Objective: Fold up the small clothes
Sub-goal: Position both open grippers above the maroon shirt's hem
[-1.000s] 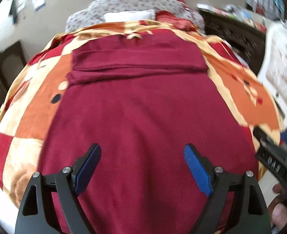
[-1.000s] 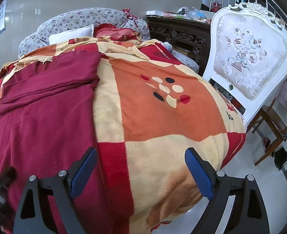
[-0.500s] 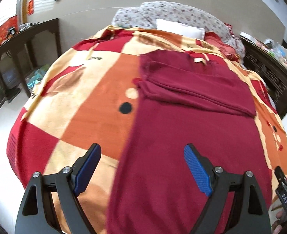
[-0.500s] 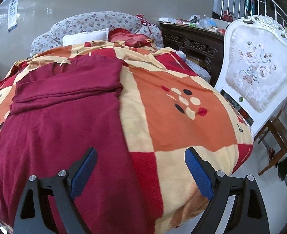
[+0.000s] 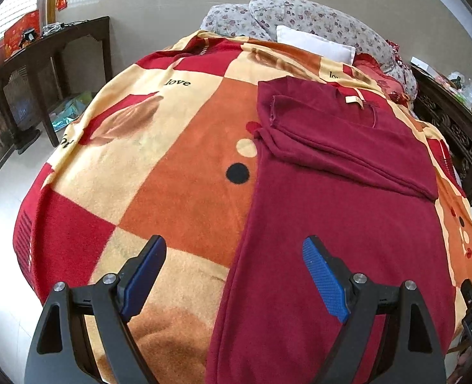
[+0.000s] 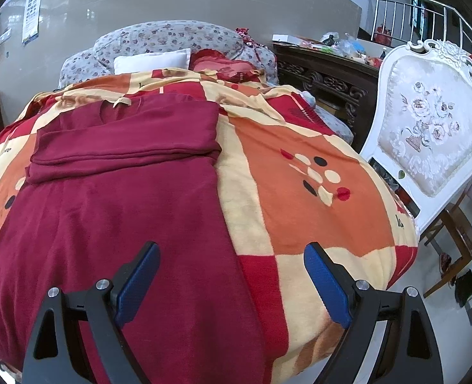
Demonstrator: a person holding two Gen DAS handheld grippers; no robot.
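Observation:
A dark red garment (image 5: 338, 224) lies flat on the checked orange, red and cream blanket (image 5: 172, 166) of a bed, its sleeves folded across the chest near the collar. My left gripper (image 5: 234, 278) is open and empty, hovering over the garment's near left edge. In the right wrist view the garment (image 6: 120, 211) fills the left half. My right gripper (image 6: 232, 283) is open and empty above the garment's near right edge and the blanket (image 6: 300, 211).
Floral pillows (image 6: 172, 41) and a white pillow (image 6: 151, 60) lie at the bed's head. A white upholstered chair (image 6: 428, 140) stands close on the right. A dark carved cabinet (image 6: 325, 80) is behind it. A dark side table (image 5: 44, 64) stands on the left.
My left gripper has swung left, from over the garment's middle to its left edge. My right gripper has shifted left towards the garment's right edge. Both stayed open.

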